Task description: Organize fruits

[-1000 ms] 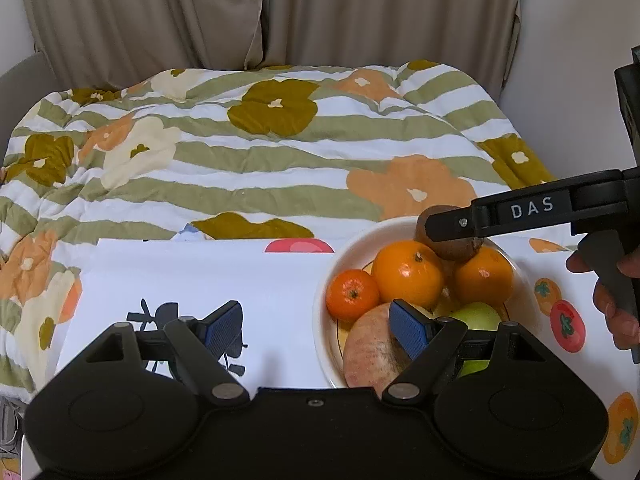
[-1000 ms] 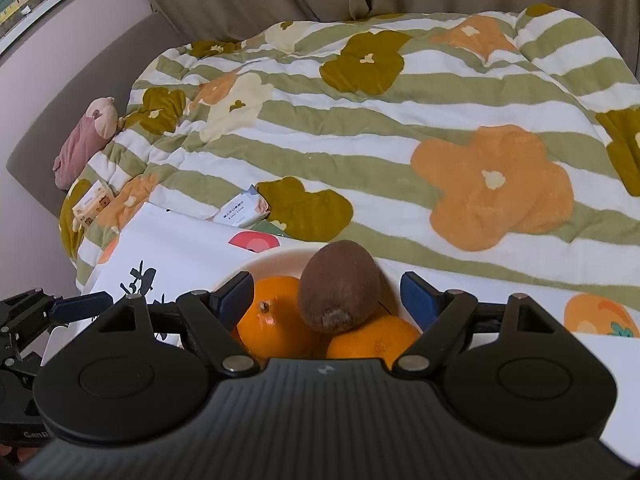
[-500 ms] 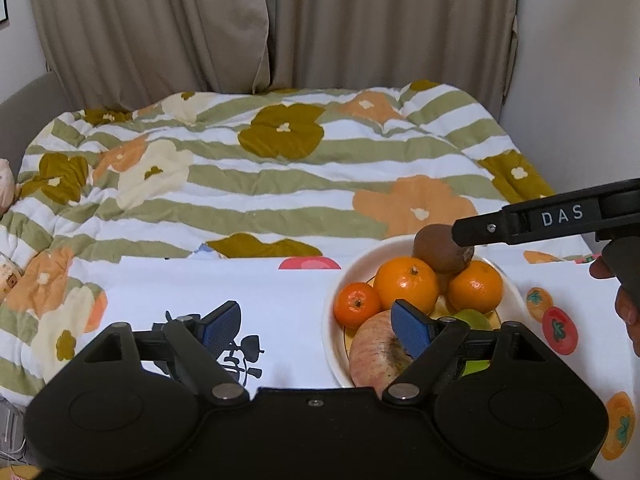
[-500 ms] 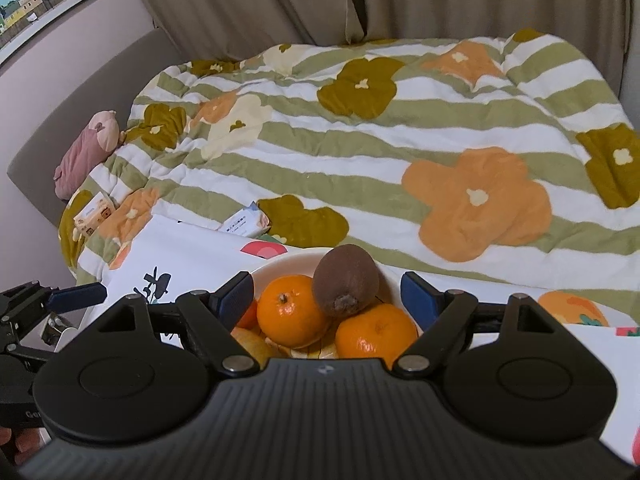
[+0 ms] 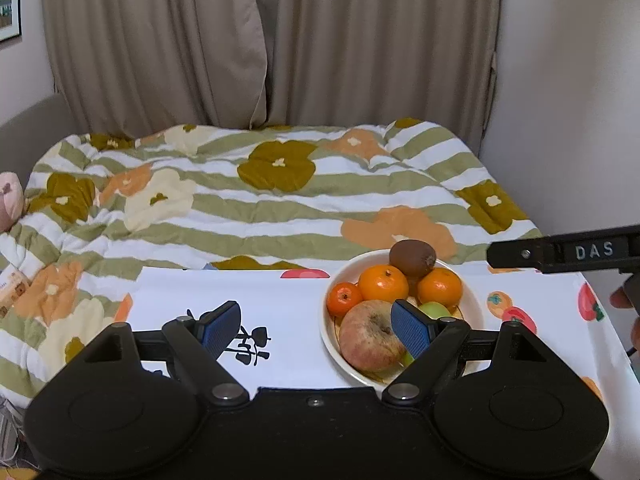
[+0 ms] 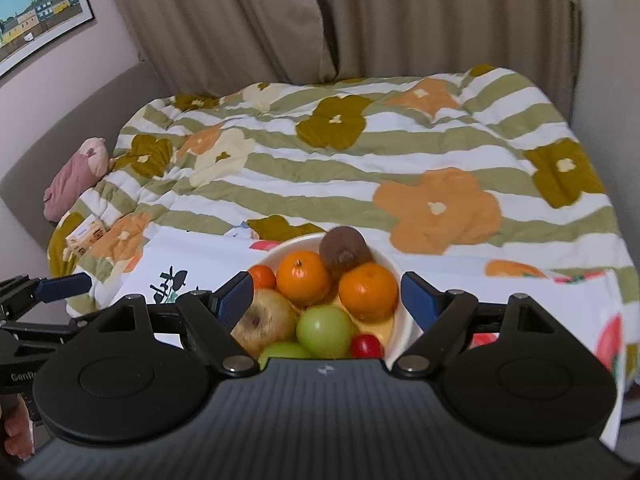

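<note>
A white bowl [image 5: 472, 300] [image 6: 400, 322] on the white table holds a brown kiwi [image 5: 412, 257] [image 6: 344, 253] on top at the back, two oranges [image 5: 383, 283] [image 6: 303, 278], a small tangerine [image 5: 344, 299], a reddish apple [image 5: 372, 336], green apples [image 6: 325, 330] and a small red fruit [image 6: 367, 345]. My left gripper [image 5: 316, 330] is open and empty, above the table just left of the bowl. My right gripper [image 6: 327, 298] is open and empty, raised above the near side of the bowl; one of its fingers [image 5: 520, 254] shows in the left wrist view.
The table carries a white cloth with fruit prints [image 5: 516, 314] and a black drawing [image 5: 250, 344]. Behind it lies a bed with a striped flower quilt [image 5: 260, 200]. A pink plush toy [image 6: 76, 176] and a small box [image 6: 86, 234] lie on the bed's left.
Both grippers have drawn back and up from the bowl. The right gripper has left the kiwi on top of the oranges, and more of the bowl shows now.
</note>
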